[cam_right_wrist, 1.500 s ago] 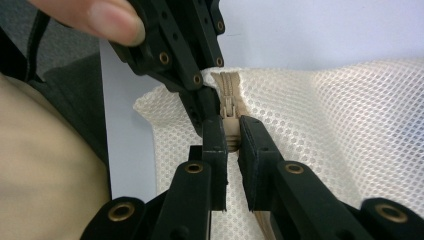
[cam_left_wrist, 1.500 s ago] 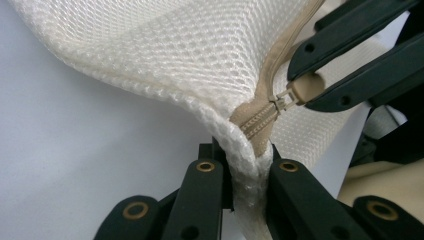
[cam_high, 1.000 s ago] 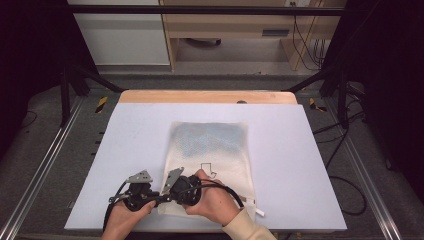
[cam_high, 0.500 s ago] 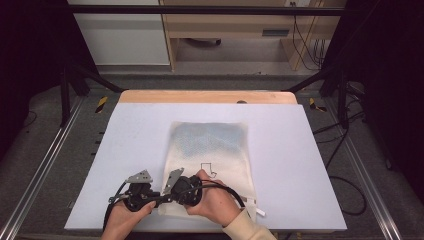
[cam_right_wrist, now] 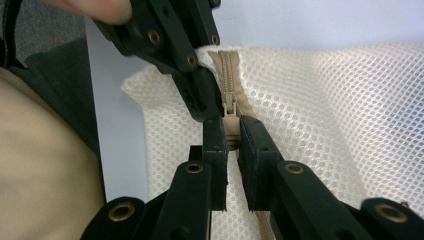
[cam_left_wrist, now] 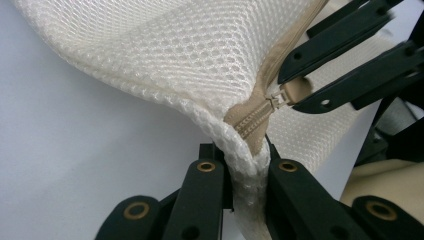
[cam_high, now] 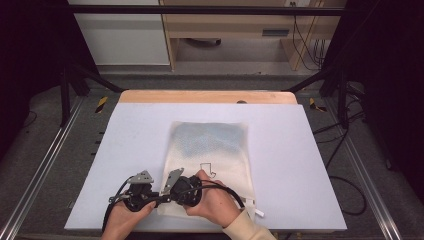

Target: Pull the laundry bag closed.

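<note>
At the near edge of a pale lavender table [cam_high: 310, 150], the left gripper [cam_high: 150, 196] pinches the thick corner seam of a cream mesh zip-up laundry bag [cam_high: 210, 150], its jaws pressed tight on the piping in the left gripper view [cam_left_wrist: 247, 175]. Just beside it, the right gripper [cam_right_wrist: 231, 137] clamps the bag's tan zipper pull [cam_right_wrist: 231, 112] beside the tan zipper tape [cam_left_wrist: 252, 122]. The bag lies flat mid-table.

A pale lavender counter [cam_high: 310, 165] with a wooden strip [cam_high: 207, 97] along its far edge is carrying a cream mesh bag [cam_high: 210, 155]. The bag is lying flat near the counter's middle, reaching toward the near edge.
</note>
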Available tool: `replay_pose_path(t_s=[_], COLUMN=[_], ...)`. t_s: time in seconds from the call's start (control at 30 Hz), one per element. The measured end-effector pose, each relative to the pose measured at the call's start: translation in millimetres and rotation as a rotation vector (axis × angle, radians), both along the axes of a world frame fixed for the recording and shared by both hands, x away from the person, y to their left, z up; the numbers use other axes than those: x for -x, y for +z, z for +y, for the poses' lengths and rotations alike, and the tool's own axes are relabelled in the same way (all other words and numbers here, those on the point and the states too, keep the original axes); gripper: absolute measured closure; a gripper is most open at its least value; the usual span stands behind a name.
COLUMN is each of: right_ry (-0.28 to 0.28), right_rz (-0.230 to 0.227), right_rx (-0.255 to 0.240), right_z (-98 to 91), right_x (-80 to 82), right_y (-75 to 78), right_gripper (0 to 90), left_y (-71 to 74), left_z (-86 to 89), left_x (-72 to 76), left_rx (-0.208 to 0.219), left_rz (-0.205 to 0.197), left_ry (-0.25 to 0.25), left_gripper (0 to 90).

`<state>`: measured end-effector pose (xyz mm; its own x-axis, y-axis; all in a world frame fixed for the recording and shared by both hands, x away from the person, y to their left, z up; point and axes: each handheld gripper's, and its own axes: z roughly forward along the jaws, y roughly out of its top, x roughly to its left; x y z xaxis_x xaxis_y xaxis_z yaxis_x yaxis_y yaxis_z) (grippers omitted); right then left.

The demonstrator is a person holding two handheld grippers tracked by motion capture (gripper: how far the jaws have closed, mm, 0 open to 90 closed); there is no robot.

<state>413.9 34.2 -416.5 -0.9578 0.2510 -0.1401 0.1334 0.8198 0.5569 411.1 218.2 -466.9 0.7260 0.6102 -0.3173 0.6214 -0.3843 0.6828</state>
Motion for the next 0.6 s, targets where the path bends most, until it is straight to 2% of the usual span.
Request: replay_pose_path(t_s=[0.23,0.27,0.3,0.33,0.37,0.4,0.5,0.6], right_ry=[-0.012,-0.016,-0.016,-0.043,-0.043,-0.065,-0.085,-0.080], right_rz=[-0.005,-0.011,-0.011,-0.044,-0.044,-0.020,0.001,0.025], right_rx=[0.018,0.032,0.032,0.109,0.109,0.095,0.085,0.054], right_z=[0.9,1.1,1.1,-0.9,-0.9,-10.5,-18.1,-24.2], right_x=[-2.4,-4.1,-4.1,-7.2,-7.2,-13.3,-15.5,-15.3], right_y=[-2.6,-5.9,-5.9,-10.7,-10.7,-14.9,-16.0,-13.8], right_gripper=[82.7,82.7,82.7,82.7,82.7,82.7,82.7,82.6], left_y=[3.0,4.5,4.5,8.9,8.9,10.2,7.5,6.4], left_z=[0.7,1.6,1.6,6.6,6.6,9.3,12.0,9.9], left_x=[0.9,1.3,1.3,0.8,0.8,-0.1,-1.5,-0.5], left_rx=[0.019,0.038,0.038,0.042,0.042,0.039,0.062,0.059], left_rz=[-0.014,-0.014,-0.014,-0.028,-0.028,-0.030,-0.008,-0.008], left_ry=[0.005,0.008,0.008,0.020,0.020,0.027,0.032,0.023], left_gripper=[86.7,86.7,86.8,86.8,86.8,86.9,86.9,86.9])
